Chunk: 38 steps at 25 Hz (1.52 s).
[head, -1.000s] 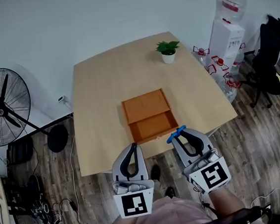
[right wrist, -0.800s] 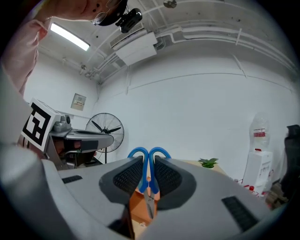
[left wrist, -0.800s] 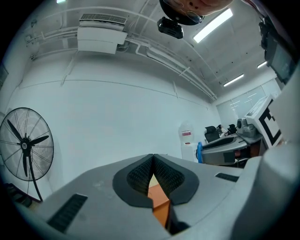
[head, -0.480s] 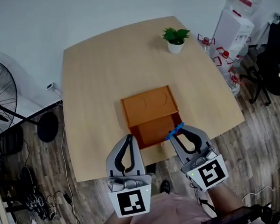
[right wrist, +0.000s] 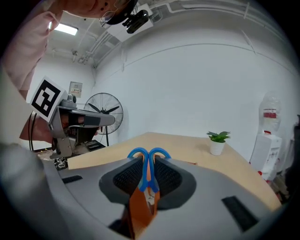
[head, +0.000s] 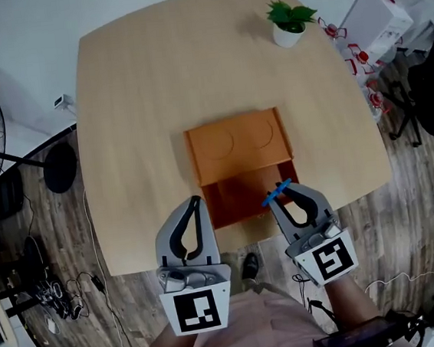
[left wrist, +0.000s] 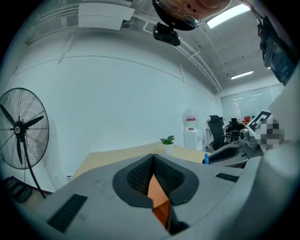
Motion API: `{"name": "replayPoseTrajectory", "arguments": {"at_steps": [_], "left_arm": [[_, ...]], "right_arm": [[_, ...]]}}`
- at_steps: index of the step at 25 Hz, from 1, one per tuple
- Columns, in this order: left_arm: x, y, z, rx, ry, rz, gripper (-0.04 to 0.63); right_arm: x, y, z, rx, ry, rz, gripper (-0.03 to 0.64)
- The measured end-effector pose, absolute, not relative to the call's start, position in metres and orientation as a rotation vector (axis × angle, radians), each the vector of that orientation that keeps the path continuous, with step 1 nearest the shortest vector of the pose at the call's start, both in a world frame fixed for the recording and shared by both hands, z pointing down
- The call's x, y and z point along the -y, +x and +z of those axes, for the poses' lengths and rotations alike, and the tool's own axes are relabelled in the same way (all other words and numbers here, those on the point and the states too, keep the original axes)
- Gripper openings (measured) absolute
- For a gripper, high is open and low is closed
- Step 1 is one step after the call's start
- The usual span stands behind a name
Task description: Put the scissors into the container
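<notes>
Scissors (right wrist: 136, 150) pinched in right claw (right wrist: 150, 157) | left claw (left wrist: 153, 155) pressed together, holding nothing

Bench (head: 132, 101): pale wood-look top, smooth and matt.
Container (head: 237, 140): orange, smooth, matt faces; wood or plastic cannot be told.
Scissors (right wrist: 146, 172): blue plastic handle loops, smooth with a slight sheen.
Right hand-held gripper (head: 284, 192): grey matt plastic shell; dark pads (right wrist: 128, 181) with a fine ribbed texture.
Left hand-held gripper (head: 195, 203): same grey matt plastic; dark ribbed pads (left wrist: 139, 178).
Marker cube (head: 197, 311): matt white faces with black print.
Floor (head: 413, 210): grey-brown wood-look planks with a faint sheen, at 3 o'clock of the bench.
Pot (head: 287, 37): white, smooth, at 1 o'clock on the bench.
Sleeve (head: 242, 336): pink cloth, matt.
</notes>
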<state>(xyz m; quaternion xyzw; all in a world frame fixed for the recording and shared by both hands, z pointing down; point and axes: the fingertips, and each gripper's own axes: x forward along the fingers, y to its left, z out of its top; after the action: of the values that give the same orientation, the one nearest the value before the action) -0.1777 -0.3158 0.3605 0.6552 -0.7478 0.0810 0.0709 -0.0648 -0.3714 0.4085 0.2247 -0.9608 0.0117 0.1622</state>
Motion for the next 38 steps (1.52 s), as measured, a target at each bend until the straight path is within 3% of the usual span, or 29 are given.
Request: {"name": "replayPoseTrajectory", "arguments": {"at_steps": [13,38], "left_arm": [[0.333,-0.189,0.420,2.142,1.900,0.346,0.009],[0.333,-0.235,0.452,2.225,1.688,0.363,0.009]], "right_arm": [[0.381,-0.074,0.472,2.666,0.509,0.040,0.081],[0.351,-0.111,0.558,2.297,-0.077,0.021,0.084]]}}
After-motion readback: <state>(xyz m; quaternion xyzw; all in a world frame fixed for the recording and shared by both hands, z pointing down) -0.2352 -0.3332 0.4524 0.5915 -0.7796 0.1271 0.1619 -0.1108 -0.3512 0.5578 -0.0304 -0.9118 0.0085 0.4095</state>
